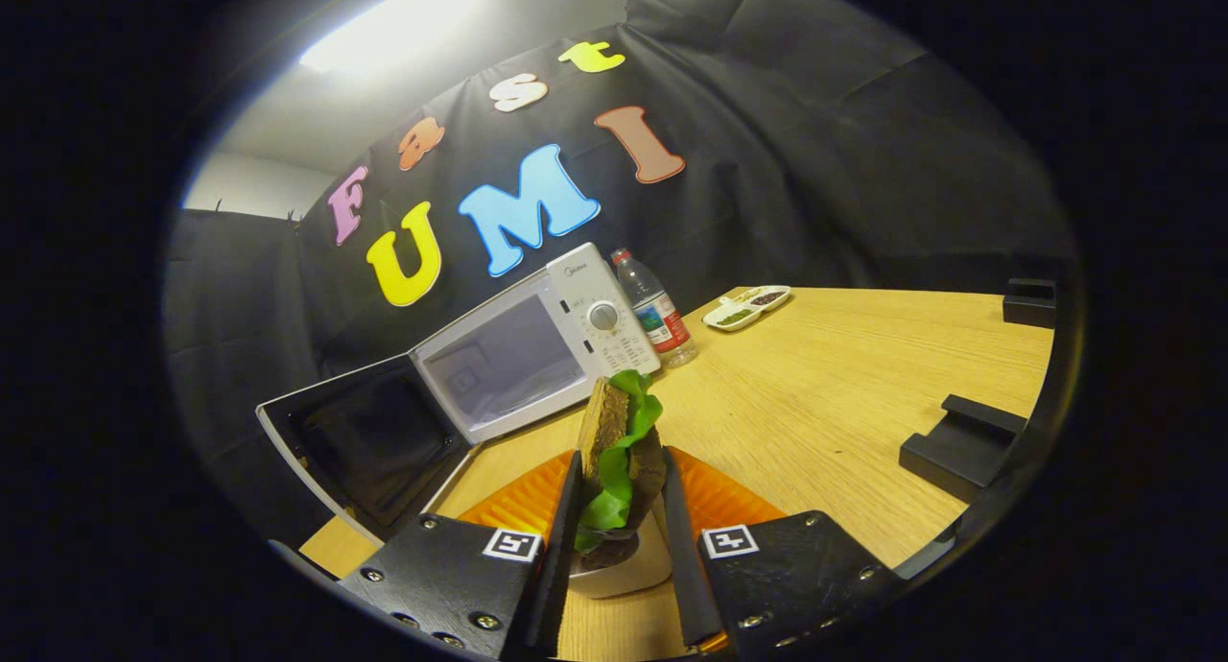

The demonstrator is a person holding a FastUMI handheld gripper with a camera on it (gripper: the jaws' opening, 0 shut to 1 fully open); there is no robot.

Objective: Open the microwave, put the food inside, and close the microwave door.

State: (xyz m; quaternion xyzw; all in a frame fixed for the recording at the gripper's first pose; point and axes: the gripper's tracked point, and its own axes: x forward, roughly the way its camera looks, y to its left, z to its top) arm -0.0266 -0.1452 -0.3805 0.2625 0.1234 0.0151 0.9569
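Sandwich (622, 451) pinched upright in the gripper (620, 508), microwave (537, 350) beyond with door (369, 441) swung wide.

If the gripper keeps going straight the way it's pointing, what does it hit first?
Likely the microwave. The gripper, shut on the sandwich, points toward the microwave's control panel edge by the open cavity; the water bottle stands just beside that line. Depth is uncertain.

White microwave (537, 350) — green-leafed brown sandwich (619, 451).
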